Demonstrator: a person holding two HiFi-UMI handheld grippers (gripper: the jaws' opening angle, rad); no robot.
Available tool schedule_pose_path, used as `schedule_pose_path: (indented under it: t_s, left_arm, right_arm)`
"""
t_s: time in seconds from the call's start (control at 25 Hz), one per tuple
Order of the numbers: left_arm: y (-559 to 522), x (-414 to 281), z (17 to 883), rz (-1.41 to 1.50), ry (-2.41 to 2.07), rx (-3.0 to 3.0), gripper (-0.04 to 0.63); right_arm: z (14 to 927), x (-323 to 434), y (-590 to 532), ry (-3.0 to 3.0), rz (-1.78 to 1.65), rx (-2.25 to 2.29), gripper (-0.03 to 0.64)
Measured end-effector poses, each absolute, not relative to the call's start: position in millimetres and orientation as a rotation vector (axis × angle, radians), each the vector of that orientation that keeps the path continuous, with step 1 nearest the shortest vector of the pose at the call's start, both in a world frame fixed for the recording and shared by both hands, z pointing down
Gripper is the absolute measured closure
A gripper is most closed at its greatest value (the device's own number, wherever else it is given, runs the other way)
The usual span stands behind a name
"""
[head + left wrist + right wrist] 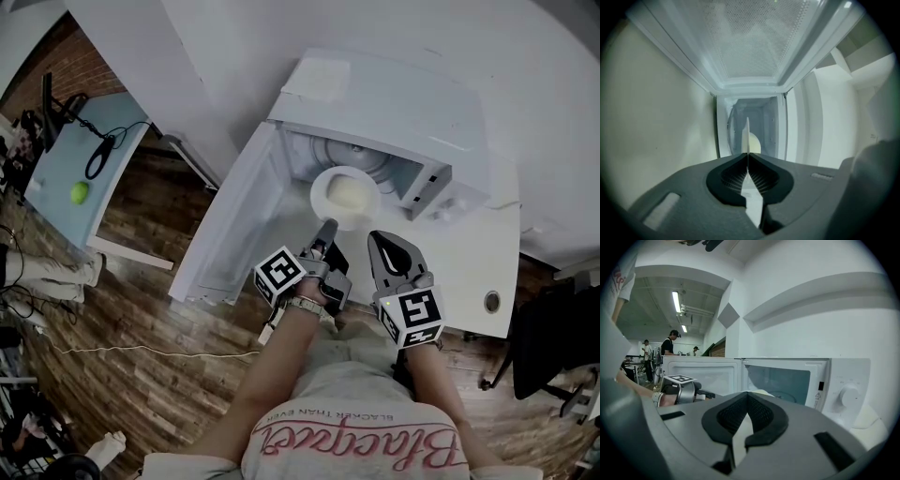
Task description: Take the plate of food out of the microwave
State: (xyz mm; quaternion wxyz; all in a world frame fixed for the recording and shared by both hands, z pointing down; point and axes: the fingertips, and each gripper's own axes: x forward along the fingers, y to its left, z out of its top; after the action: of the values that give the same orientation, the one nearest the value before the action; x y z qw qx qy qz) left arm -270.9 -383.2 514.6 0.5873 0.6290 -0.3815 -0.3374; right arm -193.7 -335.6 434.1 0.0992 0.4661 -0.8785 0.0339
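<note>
Lying level and face up, the round plate (320, 190) has no long axis to speak of. It sits at the mouth of the white microwave (403, 108), partly inside the cavity, with its near rim toward the person. A pale yellow mound of food (347, 195) fills its middle. The left gripper (327, 228) is clenched on the plate's near rim, which shows edge-on between its pads in the left gripper view. The right gripper (377, 236) hovers just beside the plate on the right, jaws pressed together with nothing between them. The microwave door (234, 220) is swung wide to the left and does not block the plate. The microwave stands on a white tabletop (473, 267), with its control knob (850, 396) at the right of the front. Well off to the left, a pale blue table (56, 202) carries a green round thing (80, 192) and a black cable (98, 155). A black chair (553, 342) stands on the wooden floor (141, 309) at the right.
</note>
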Motion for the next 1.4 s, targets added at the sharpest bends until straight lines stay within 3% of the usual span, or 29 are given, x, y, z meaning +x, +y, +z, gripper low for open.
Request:
schedule_pose_path:
  t_s: [1.4]
  left_arm:
    - [-344.6,-276.9,439.9,-0.838,-0.876,1.521,0.581]
  right_arm:
    - [378.8,-183.1,-325.3,-2.637,0.025,1.388,0.612]
